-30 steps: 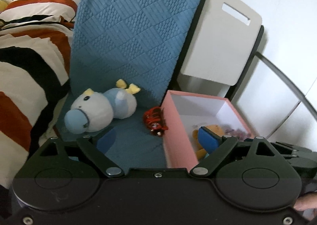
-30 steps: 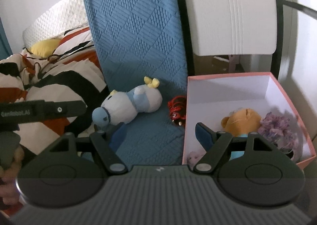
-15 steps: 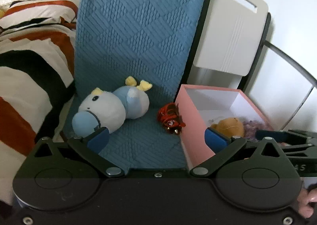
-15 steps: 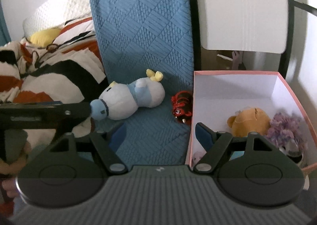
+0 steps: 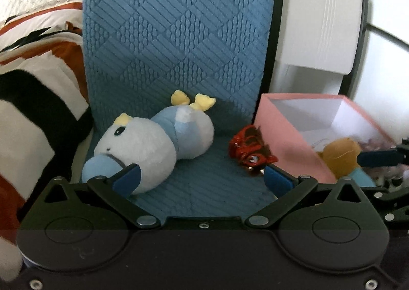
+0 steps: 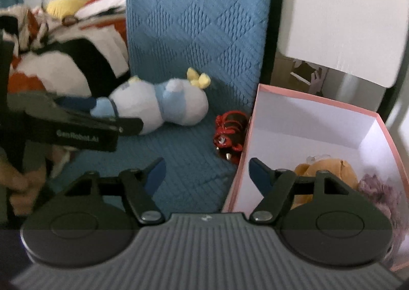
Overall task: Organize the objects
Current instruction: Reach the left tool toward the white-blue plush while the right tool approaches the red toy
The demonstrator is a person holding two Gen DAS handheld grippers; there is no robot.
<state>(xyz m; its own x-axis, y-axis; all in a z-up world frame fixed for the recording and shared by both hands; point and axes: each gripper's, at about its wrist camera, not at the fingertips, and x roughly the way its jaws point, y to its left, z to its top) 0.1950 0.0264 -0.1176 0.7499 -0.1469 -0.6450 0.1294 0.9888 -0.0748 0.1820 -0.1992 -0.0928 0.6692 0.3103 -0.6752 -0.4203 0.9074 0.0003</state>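
A blue quilted chair seat (image 5: 194,187) is carrying the loose toys. The left tool (image 5: 202,177), spread wide, is nearing the plush toy (image 5: 153,144), likely for boxing; the right tool (image 6: 205,172) is hanging spread beside the pink box (image 6: 306,136).

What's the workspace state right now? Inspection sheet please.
Surface: blue quilted cushion over seat and backrest.
Job's things: plush toy lying on cushion; red toy beside pink box; orange plush and purple item inside the box.
Clutter: striped blanket beside the seat.
Grippers: left gripper open, near plush toy; right gripper open, empty.
Cables: nothing seen.
Surroundings: white chair back.
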